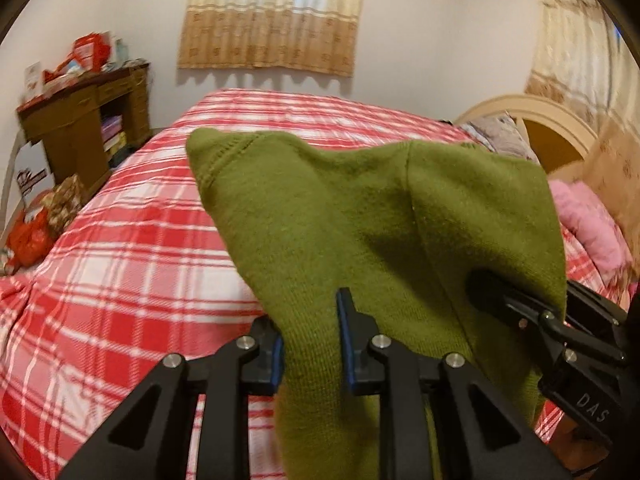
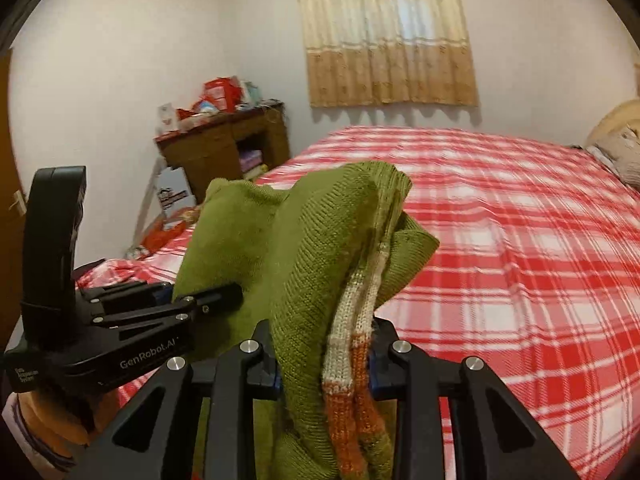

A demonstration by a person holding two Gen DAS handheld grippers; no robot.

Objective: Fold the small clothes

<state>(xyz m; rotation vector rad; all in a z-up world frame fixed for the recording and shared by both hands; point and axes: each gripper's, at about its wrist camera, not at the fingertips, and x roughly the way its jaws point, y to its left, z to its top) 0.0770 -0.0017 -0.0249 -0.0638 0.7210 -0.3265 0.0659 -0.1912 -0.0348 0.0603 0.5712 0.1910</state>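
Note:
A green knitted sweater [image 1: 360, 220] with a cream and orange striped band [image 2: 352, 320] hangs lifted above the red and white plaid bed [image 1: 120, 260]. My left gripper [image 1: 312, 344] is shut on a fold of its green cloth, which drapes down between the blue-padded fingers. My right gripper [image 2: 324, 360] is shut on a bunched part of the sweater [image 2: 312, 248] at the striped band. The two grippers are close side by side: the right gripper [image 1: 532, 304] shows at the right of the left wrist view, and the left gripper [image 2: 196, 294] at the left of the right wrist view.
The bed [image 2: 520, 240] spreads out ahead under the sweater. A pink blanket [image 1: 588, 228] and a cream headboard [image 1: 540, 120] lie at its right end. A brown wooden desk [image 2: 224, 148] piled with red boxes stands by the far wall, with red bags [image 1: 32, 236] on the floor.

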